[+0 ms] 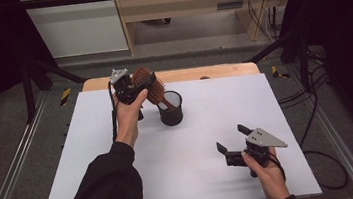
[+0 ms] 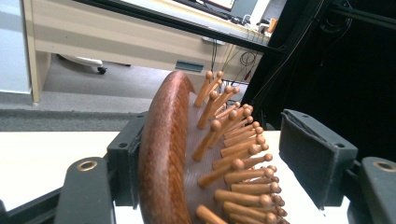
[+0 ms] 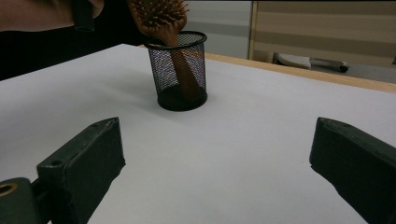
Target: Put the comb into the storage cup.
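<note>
The brown wooden hairbrush (image 1: 151,86) stands handle-down in the black mesh cup (image 1: 171,109), leaning toward the left gripper (image 2: 212,154). Its jaws sit around the brush head; one pad is off the pegs, so the hold looks loose. The right gripper (image 1: 232,141) waits open and empty, well apart.

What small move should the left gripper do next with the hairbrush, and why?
Probably lift the left gripper up and away. The hairbrush stands with its handle in the mesh cup, and in the left gripper view a gap shows between the bristles and one pad, so the grip looks released. The right gripper rests open, apart.
</note>
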The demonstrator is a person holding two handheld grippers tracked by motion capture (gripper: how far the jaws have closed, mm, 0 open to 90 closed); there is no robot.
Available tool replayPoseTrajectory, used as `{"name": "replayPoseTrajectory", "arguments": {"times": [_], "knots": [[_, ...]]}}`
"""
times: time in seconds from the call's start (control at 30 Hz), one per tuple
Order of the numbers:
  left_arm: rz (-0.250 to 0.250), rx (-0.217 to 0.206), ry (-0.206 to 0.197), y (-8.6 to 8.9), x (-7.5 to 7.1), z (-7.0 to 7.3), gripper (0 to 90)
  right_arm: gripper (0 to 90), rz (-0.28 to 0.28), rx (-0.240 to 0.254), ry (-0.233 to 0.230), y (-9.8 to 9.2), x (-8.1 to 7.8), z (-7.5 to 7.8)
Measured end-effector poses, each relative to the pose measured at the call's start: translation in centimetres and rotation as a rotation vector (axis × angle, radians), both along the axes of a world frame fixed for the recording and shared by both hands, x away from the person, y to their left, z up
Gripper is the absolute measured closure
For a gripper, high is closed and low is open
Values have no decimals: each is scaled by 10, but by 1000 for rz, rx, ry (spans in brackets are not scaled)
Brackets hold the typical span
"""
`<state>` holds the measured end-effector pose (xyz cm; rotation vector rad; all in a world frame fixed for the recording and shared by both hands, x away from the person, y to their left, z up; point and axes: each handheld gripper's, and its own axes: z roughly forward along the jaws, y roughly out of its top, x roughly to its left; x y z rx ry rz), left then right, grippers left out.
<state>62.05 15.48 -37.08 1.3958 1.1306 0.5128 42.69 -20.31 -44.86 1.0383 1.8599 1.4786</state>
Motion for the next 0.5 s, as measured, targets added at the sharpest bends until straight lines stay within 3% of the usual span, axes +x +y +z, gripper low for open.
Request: {"name": "replayPoseTrajectory", "arguments": {"times": [0.5], "knots": [[6,2,2,-1,-1,0,224,34,1,-2,1,0,0,0]]}}
